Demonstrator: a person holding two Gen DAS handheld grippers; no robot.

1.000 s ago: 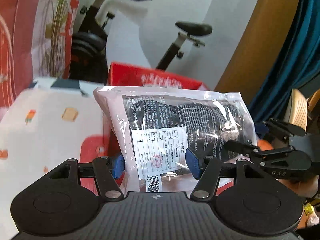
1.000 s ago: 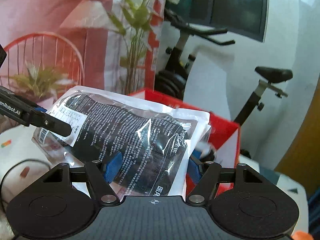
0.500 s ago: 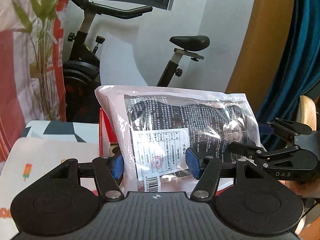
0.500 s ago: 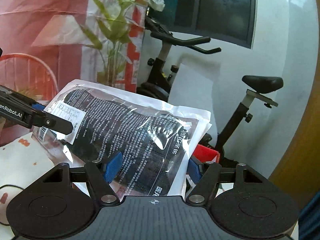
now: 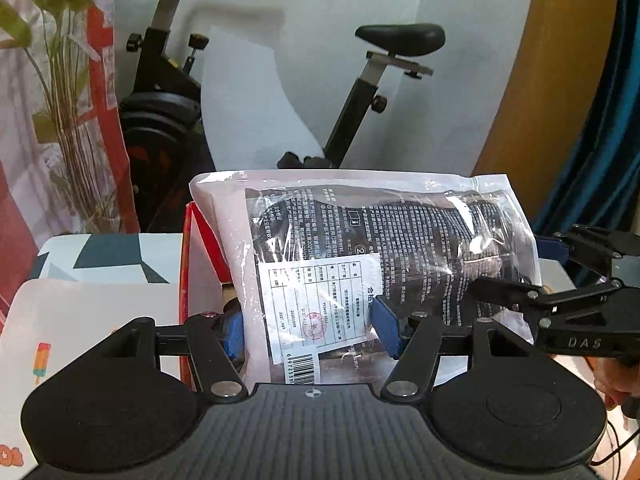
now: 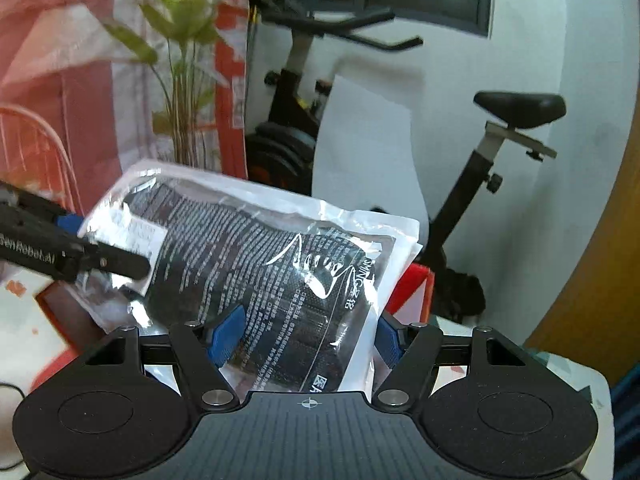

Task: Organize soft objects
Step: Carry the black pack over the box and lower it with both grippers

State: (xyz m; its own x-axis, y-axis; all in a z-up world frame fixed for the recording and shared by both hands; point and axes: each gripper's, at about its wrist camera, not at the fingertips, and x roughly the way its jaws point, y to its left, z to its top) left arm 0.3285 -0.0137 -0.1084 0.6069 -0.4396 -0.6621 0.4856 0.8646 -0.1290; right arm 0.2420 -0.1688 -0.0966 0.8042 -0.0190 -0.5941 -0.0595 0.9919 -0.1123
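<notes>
Both your left gripper [image 5: 308,332] and right gripper [image 6: 304,338], clenched on opposite ends of the plastic-wrapped pack [image 5: 384,256], have carried it higher over the last second, now above the open red box [image 5: 188,264], likely its destination.

The left gripper [image 5: 310,330] and right gripper [image 5: 516,268] both clamp the plastic packet [image 5: 376,256].

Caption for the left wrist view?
Both grippers hold a clear plastic packet of black fabric above a red box.
</notes>
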